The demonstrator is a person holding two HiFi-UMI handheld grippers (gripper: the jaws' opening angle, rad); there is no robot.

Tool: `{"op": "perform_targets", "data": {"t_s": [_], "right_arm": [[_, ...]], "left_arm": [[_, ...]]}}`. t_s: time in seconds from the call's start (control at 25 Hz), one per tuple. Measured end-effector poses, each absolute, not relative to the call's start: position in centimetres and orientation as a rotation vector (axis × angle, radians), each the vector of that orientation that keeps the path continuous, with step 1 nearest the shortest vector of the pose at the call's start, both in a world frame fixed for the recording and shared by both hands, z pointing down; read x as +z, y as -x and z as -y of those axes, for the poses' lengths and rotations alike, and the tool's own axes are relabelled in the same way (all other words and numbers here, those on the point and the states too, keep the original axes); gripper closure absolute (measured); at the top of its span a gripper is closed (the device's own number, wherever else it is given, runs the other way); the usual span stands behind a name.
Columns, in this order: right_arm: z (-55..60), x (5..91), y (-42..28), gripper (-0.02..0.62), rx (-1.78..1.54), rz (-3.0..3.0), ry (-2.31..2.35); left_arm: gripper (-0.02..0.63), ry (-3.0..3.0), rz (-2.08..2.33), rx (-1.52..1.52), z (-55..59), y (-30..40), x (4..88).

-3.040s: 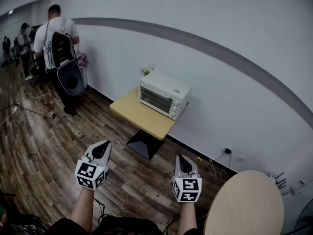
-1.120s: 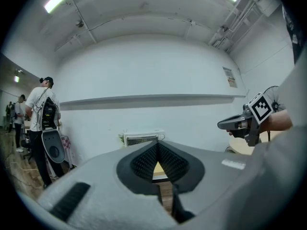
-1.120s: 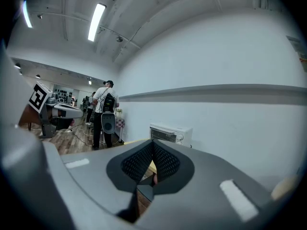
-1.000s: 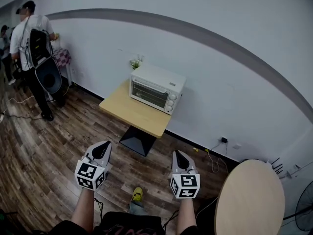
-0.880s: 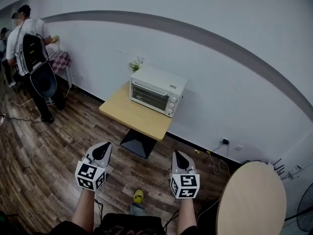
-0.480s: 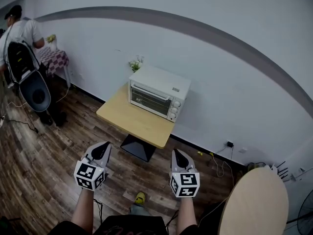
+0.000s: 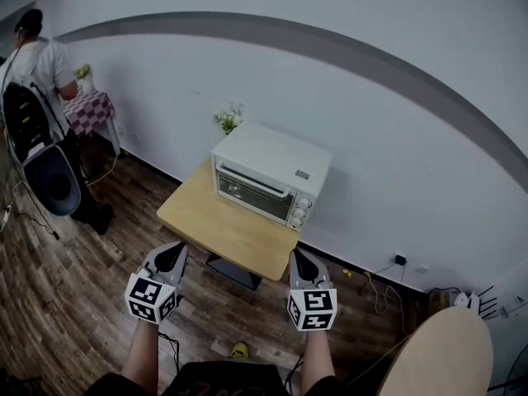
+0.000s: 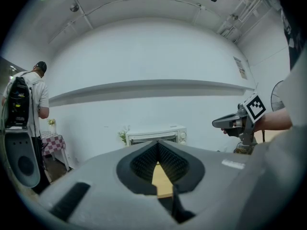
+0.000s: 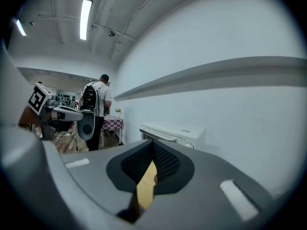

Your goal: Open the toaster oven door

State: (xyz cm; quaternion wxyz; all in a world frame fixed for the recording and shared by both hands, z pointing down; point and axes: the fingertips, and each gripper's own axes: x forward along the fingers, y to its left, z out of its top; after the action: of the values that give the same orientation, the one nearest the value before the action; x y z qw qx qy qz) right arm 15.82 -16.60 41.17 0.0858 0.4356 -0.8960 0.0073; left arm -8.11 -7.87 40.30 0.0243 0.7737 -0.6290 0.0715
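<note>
Far left, well apart from task: person in white shirt with black backpack (image 7: 31,68). Then left gripper (image 7: 171,248): jaws closed, nothing between. Centre: white box-shaped toaster oven (image 7: 271,172) along back edge of light wooden square table (image 7: 210,221), glass door (image 7: 250,191) shut. Both sit larger and nearer than 1 second ago, table's front edge now just ahead of jaw tips: approach under way. Then right gripper (image 7: 300,254): jaws closed, empty. Judgement: door handle not yet within reach; 1 gripper likely needs opening first.
</note>
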Motion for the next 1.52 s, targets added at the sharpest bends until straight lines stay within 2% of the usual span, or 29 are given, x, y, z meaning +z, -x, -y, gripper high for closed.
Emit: {"op": "perform_targets", "data": {"t_s": [0.28, 0.8, 1.52], "right_arm": [[21.6, 40.9, -14.1, 0.584, 0.052, 2.687, -1.250], [28.1, 40.8, -12.6, 0.584, 0.070, 2.657, -1.313], [36.4, 41.0, -6.4, 0.584, 0.117, 2.450, -1.596]], "left_arm": [[0.606, -2.435, 1.907, 0.346, 12.8, 7.7, 40.3], [0.606, -2.509, 1.802, 0.335, 21.2, 9.0, 40.6], [0.606, -2.683, 1.449, 0.279, 35.3, 17.0, 42.2]]}}
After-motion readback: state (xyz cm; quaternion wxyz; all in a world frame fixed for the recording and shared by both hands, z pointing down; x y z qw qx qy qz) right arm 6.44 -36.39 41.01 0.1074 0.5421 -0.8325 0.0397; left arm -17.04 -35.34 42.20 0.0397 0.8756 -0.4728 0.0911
